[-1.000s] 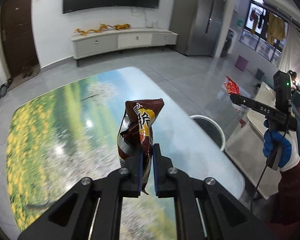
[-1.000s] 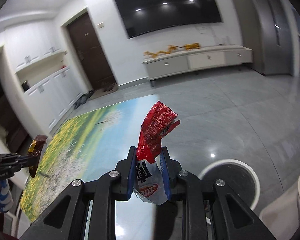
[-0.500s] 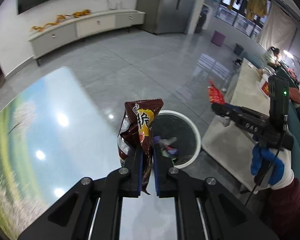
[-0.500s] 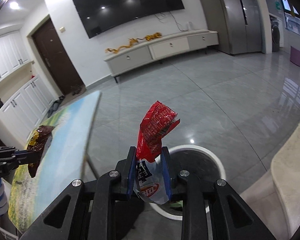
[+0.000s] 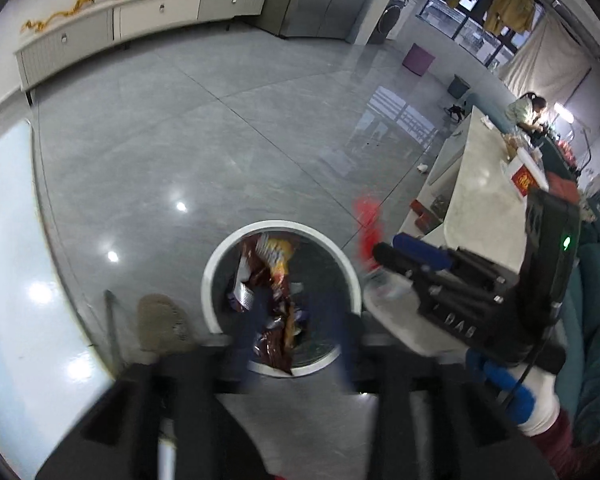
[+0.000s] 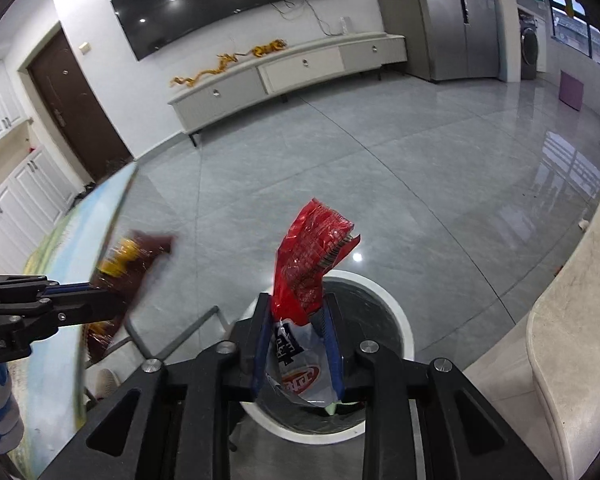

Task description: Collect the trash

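A round white-rimmed bin [image 5: 220,264] stands on the floor, with wrappers inside. My left gripper [image 5: 296,344] hangs blurred right above it, jaws opening and spread wide. The brown chip bag [image 5: 274,300] is loose between them, dropping into the bin. In the right wrist view the left gripper [image 6: 100,300] shows at the left with the blurred brown bag [image 6: 132,252] by its tips. My right gripper [image 6: 298,320] is over the bin's rim [image 6: 396,312]. Its jaws are opening, but the pads still touch the red-and-white snack bag [image 6: 312,248], which stands upright between them.
The table with a landscape print [image 5: 12,240] borders the bin on the left, its edge [image 6: 112,216] close to the left gripper. A pale stone counter [image 5: 480,200] runs along the right. A person [image 5: 528,108] sits at the far end. Grey tiled floor lies beyond the bin.
Both grippers swung from above the table to over the bin and tipped down. The left jaws spread apart and let go of the brown bag. The right jaws widened slightly.
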### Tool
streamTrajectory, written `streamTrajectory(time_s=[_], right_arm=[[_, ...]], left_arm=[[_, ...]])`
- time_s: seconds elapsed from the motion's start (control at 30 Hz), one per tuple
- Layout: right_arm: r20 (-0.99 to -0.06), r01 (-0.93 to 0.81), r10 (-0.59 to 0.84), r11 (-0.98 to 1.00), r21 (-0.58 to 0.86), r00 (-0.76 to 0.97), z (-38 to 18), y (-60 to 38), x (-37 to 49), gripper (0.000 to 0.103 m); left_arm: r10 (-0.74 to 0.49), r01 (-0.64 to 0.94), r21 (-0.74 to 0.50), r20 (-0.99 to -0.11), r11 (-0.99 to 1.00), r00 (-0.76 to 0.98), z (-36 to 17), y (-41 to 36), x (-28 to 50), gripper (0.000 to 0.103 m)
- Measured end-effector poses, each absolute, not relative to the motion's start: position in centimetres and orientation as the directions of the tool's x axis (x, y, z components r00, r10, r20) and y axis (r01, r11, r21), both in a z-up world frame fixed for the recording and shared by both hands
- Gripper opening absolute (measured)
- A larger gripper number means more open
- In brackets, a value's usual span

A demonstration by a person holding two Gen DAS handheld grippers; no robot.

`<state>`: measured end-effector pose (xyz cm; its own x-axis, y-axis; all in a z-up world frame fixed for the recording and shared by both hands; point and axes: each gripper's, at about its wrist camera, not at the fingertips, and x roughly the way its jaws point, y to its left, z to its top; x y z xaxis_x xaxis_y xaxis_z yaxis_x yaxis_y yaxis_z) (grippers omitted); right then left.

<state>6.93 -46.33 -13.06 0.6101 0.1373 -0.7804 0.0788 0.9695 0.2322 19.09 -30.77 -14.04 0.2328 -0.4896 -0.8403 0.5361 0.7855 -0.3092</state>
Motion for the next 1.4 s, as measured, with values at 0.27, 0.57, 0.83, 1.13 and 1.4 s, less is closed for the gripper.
streamTrajectory(time_s=[0.27, 0.57, 0.83, 1.13, 1.4], right_arm=[[-0.798, 0.114, 0.116, 0.968, 0.225, 0.591, -14.0, -46.7, 6.6, 0.053], [-0.774, 0.069, 0.121, 0.976, 0.208, 0.622, -11.1, -44.2, 6.4, 0.057], [-0.714, -0.035, 0.149, 0.984, 0.172, 0.684, -6.2, -38.6, 6.2, 0.072], [-0.67, -0.163, 0.204, 0.979, 0.124, 0.714, -2.5, -29.7, 6.1, 0.084], [-0.631, -0.278, 0.264, 0.957, 0.078, 0.73, -0.2, -20.2, 5.4, 0.102]], left_arm=[[-0.469, 0.525, -0.277, -0.839, 0.805, 0.277, -13.5, -29.5, 18.4, 0.067], [-0.355, 0.438, -0.123, -0.791, 0.89, 0.499, -9.6, -24.7, 15.9, 0.067], [-0.245, 0.279, -0.08, -0.737, 0.957, 0.63, -7.2, -15.6, 13.8, 0.068], [-0.064, 0.024, -0.07, -0.652, 0.997, 0.755, -4.5, -2.3, 10.9, 0.074], [0.15, -0.177, 0.002, -0.539, 0.984, 0.829, -1.8, 6.2, 6.8, 0.086]])
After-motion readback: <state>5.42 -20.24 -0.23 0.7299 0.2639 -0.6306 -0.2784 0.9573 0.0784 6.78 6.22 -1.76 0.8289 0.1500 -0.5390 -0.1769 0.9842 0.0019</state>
